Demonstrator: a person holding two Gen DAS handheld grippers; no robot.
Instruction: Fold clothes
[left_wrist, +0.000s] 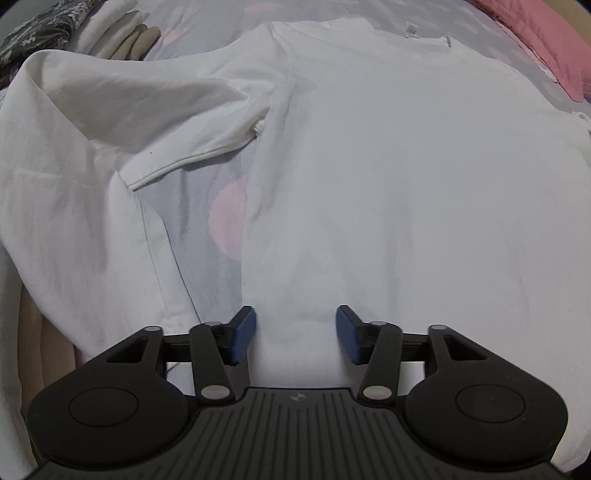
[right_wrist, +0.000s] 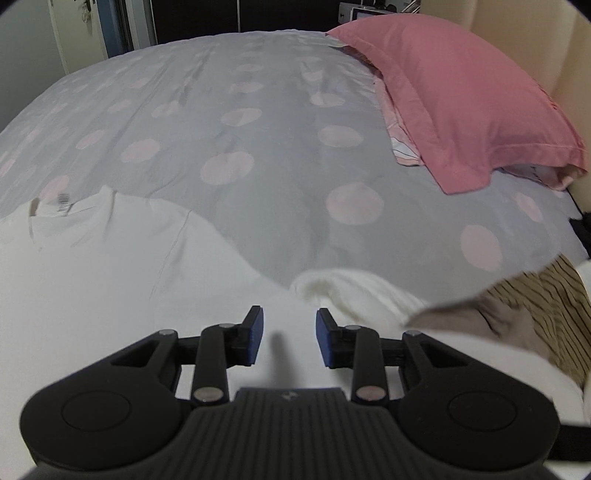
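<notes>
At the bottom of the left wrist view, the left gripper hangs just over the near hem of a white cotton T-shirt, its blue-padded fingers spread apart with nothing between them but the cloth below. The shirt lies flat and face down across the middle and right of the frame, its neck label at the far top edge. Its short sleeve reaches out to the left, hem loose, over a strip of bare bedcover. A second white garment lies crumpled along the left side, overlapping that sleeve.

In the right wrist view, the right gripper sits low at the bottom centre over the same shirt, its fingers likewise parted and holding nothing. The shirt's right sleeve bunches just beyond the fingertips, and a beige striped cloth lies at the lower right edge.

Past the shirt, a grey bedcover with pale pink dots stretches open and flat to the far side of the bed. A pink pillow lies in the upper right. A dark patterned fabric and folded cream cloths sit in the upper left of the left wrist view. Dark furniture stands behind the bed.
</notes>
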